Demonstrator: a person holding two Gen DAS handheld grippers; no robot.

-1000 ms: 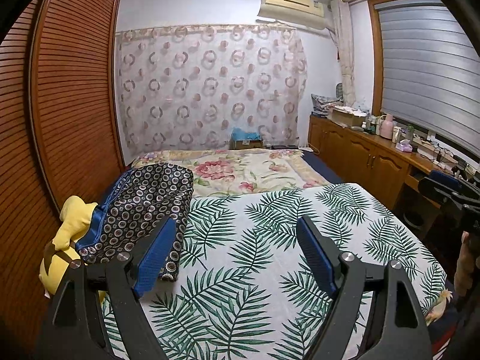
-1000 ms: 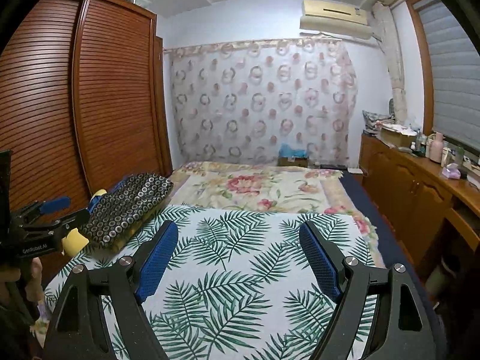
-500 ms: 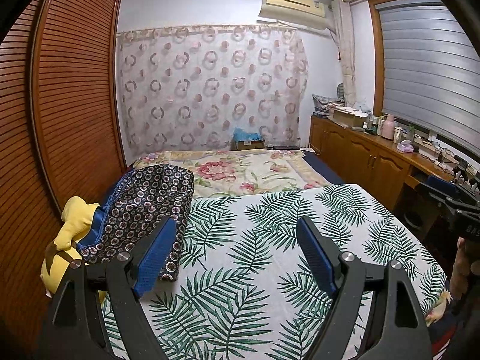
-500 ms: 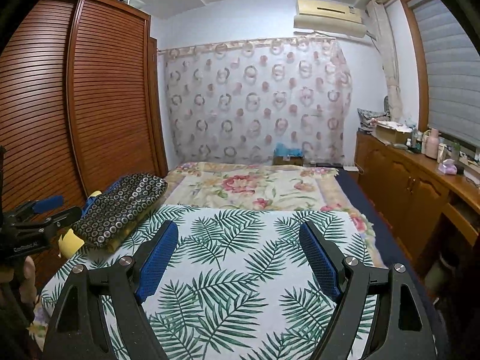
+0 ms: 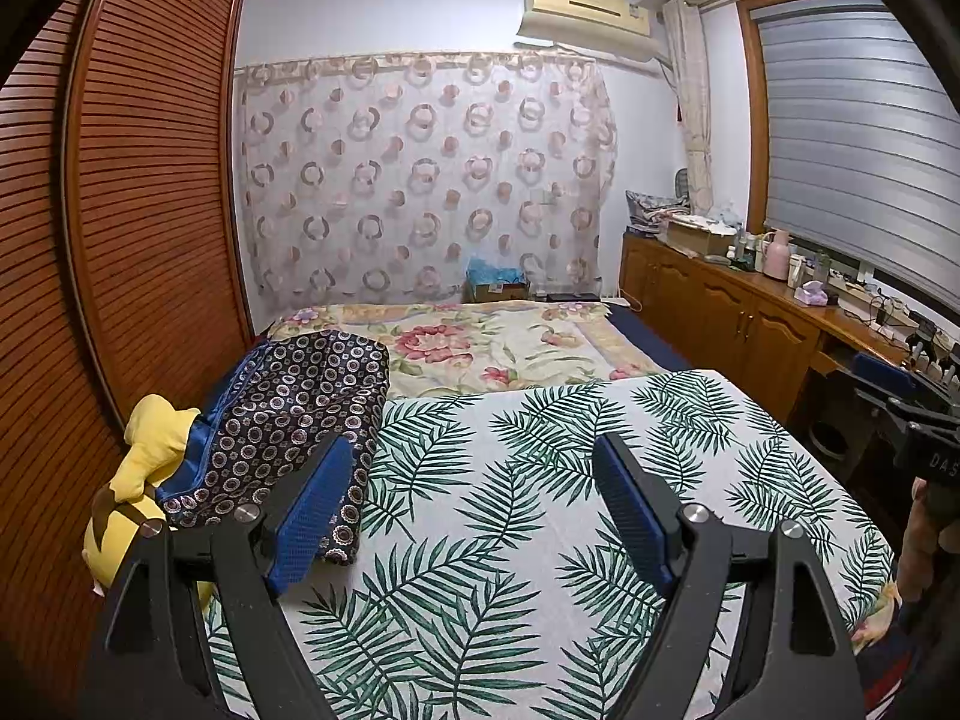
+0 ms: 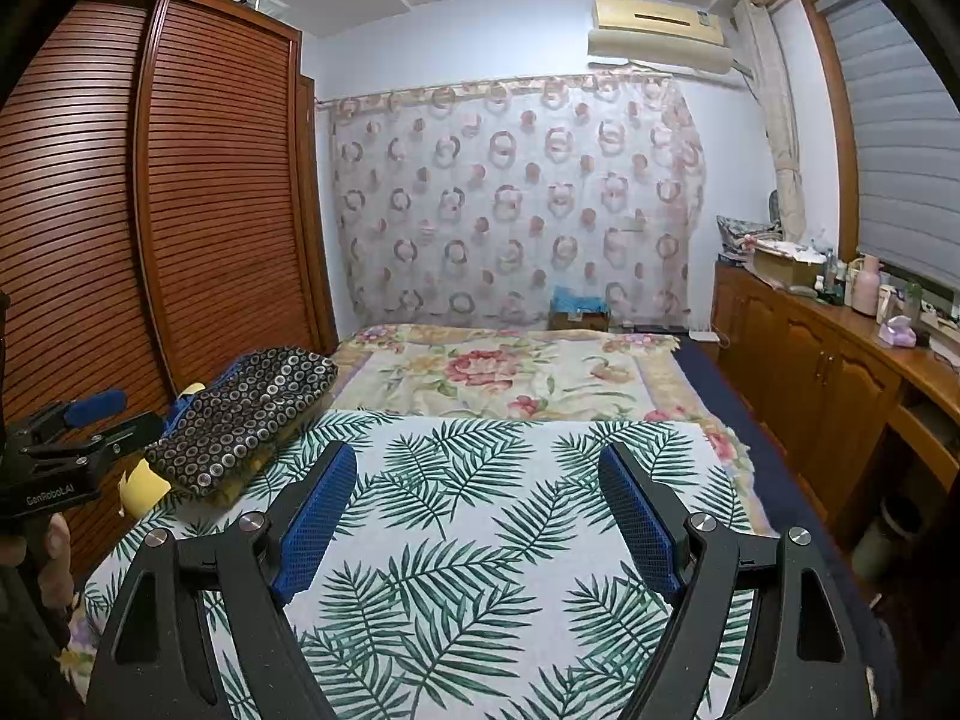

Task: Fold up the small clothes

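A dark garment with a ring pattern (image 5: 288, 420) lies in a heap at the left side of the bed, on blue cloth; it also shows in the right wrist view (image 6: 246, 414). My left gripper (image 5: 474, 510) is open and empty above the palm-leaf sheet (image 5: 540, 480), its left finger close to the garment's near edge. My right gripper (image 6: 480, 516) is open and empty over the sheet (image 6: 480, 540), to the right of the garment. The left gripper shows at the left edge of the right wrist view (image 6: 72, 420).
A yellow plush toy (image 5: 138, 480) lies beside the garment against the slatted wooden wardrobe (image 5: 120, 210). A floral blanket (image 5: 480, 342) covers the far half of the bed. A wooden cabinet with bottles (image 5: 750, 312) runs along the right wall.
Both views have shifted only slightly; the right wrist view has tilted a little upward. Both grippers stay open and the garment has not moved.
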